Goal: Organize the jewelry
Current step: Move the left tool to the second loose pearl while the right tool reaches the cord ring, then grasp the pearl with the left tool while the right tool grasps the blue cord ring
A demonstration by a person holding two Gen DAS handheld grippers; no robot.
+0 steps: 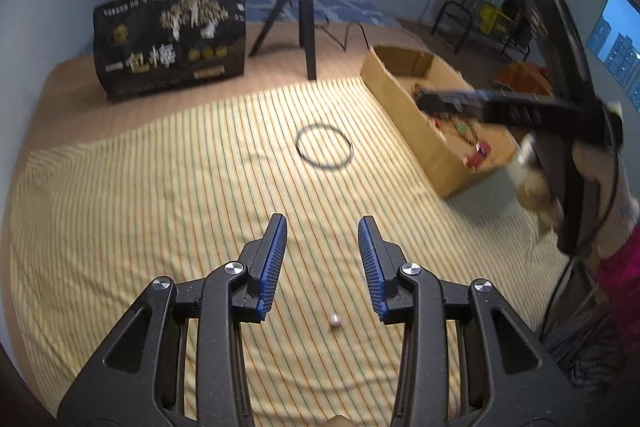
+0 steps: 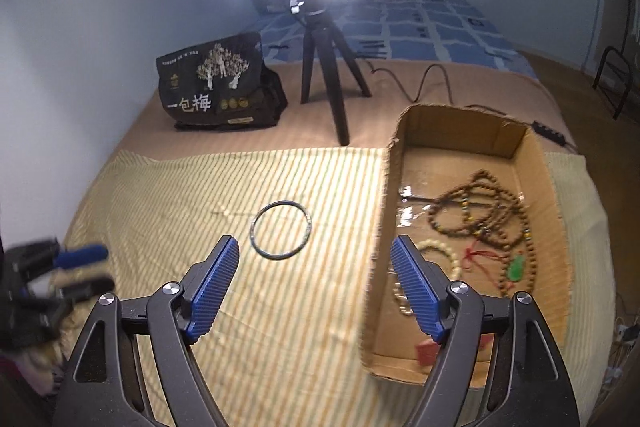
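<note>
Bangle (image 2: 281,230) flat on striped cloth (image 2: 168,211) | thin, stiff, light, slippery | pinch across rim | left tongs (image 1: 322,227) released, holding nothing | right tongs (image 2: 315,246) released, holding nothing

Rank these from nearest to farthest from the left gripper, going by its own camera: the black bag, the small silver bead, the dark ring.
From the left gripper:
1. small silver bead, on the striped cloth under the jaws.
2. dark ring, ahead, mid-cloth.
3. black bag, far back left.
</note>
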